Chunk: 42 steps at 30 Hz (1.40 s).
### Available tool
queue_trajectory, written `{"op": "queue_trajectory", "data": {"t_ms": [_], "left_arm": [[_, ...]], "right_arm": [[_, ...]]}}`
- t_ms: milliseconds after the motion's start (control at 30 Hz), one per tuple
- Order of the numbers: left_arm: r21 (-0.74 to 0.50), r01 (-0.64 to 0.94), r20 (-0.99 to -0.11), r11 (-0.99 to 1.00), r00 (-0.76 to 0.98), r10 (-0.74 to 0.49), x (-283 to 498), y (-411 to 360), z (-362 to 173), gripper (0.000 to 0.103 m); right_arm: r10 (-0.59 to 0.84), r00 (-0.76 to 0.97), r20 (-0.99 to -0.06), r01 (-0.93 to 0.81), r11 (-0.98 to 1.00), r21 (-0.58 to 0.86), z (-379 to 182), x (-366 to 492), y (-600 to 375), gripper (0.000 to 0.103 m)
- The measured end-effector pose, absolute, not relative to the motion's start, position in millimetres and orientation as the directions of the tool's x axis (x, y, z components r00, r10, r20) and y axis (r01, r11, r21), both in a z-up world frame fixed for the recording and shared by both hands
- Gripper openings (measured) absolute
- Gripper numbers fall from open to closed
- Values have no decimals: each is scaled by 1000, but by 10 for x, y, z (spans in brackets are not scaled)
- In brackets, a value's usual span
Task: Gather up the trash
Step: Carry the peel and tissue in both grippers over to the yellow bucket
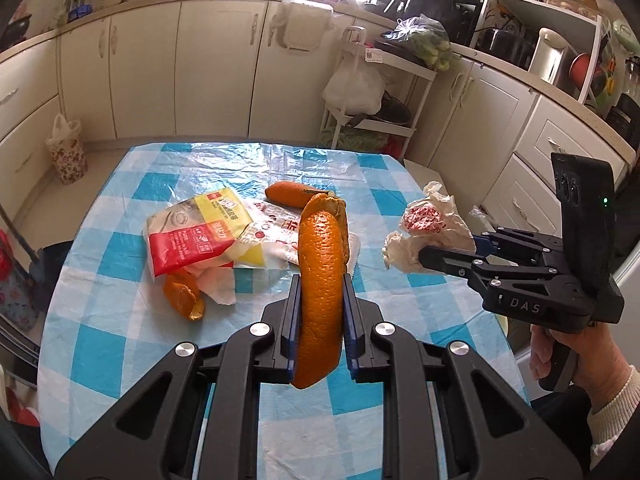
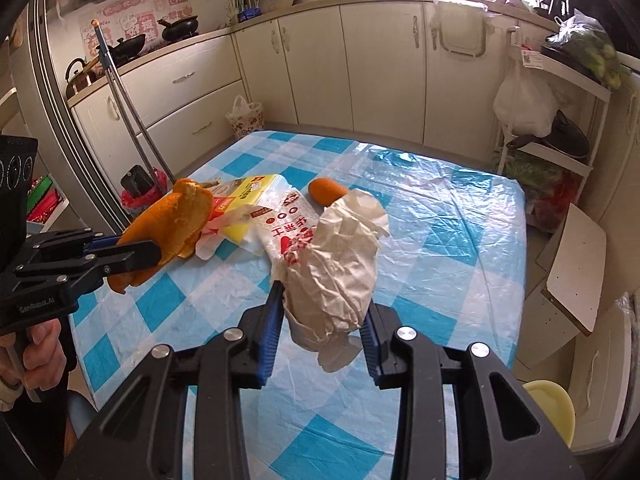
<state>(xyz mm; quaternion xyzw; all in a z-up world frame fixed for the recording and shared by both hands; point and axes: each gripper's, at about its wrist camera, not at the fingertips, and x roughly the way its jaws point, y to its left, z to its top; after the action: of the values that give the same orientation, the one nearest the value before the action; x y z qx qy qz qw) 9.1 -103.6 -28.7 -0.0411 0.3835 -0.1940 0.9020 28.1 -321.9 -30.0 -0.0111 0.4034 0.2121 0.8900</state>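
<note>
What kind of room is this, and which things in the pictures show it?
Most likely a home kitchen: cream cabinets run under a countertop, black woks and a kettle sit near the stove, and a table with a blue checked cloth holds food wrappers.

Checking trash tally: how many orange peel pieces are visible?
3: one held in the left gripper, one at the table's near-left by the wrappers, one behind them. Others may be hidden.

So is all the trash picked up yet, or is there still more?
Not yet. No trash shows as binned so far. In hand: the left gripper is shut on a long orange peel, and the right gripper on a crumpled paper wrapper. Left on the checked tablecloth: the red-and-yellow snack bag, a printed plastic bag and two more peel pieces.
</note>
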Motion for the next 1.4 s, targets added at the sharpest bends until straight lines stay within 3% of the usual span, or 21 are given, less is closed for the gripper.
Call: {"op": "queue_trajectory", "data": {"t_ms": [867, 1400], "left_arm": [[-148, 447, -670, 882, 611, -422, -82, -1959, -205, 17], [-156, 516, -669, 842, 572, -475, -77, -2599, -226, 17]], "right_arm": [[219, 689, -691, -116, 974, 194, -172, 160, -4339, 36], [32, 562, -827, 137, 982, 132, -635, 179, -5058, 37]]}}
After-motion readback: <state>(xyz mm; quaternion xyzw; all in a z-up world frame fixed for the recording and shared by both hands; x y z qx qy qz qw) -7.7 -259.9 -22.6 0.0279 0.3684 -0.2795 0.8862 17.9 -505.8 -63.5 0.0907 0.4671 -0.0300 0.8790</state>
